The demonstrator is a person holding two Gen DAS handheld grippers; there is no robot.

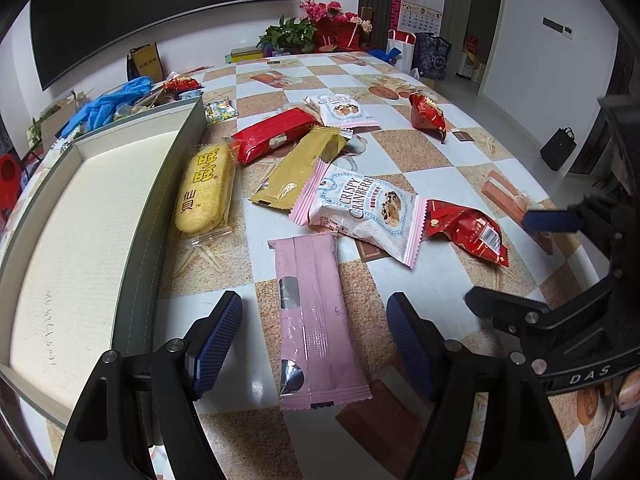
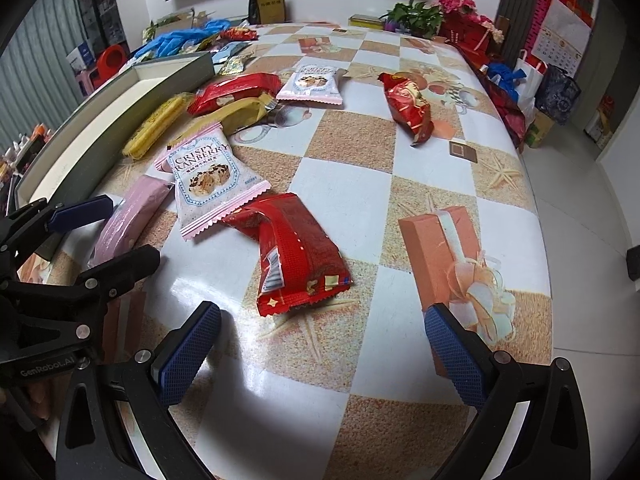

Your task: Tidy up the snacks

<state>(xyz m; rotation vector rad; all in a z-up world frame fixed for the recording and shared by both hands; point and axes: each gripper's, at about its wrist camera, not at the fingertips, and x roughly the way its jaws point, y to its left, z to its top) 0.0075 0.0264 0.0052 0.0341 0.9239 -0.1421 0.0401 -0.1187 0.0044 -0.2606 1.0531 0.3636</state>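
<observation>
the left claw [image 1: 314, 336] is spread around the pink pack [image 1: 316, 320] and the right claw [image 2: 324, 344] spread, empty, short of a red pack [image 2: 296, 252], so sorting looks barely begun: the box [image 1: 132, 240] at the table's left edge holds nothing visible, snacks all loose.

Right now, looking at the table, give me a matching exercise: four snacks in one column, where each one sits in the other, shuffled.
Snacks:
1. pink bar
2. yellow cracker
3. cranberry pack
4. gold bar

Places:
A. alongside the box wall
B. between the open left gripper fingers
C. leaning on the long red pack
D. next to the crumpled red pack

Pairs: 1-B, 2-A, 3-D, 4-C
</observation>
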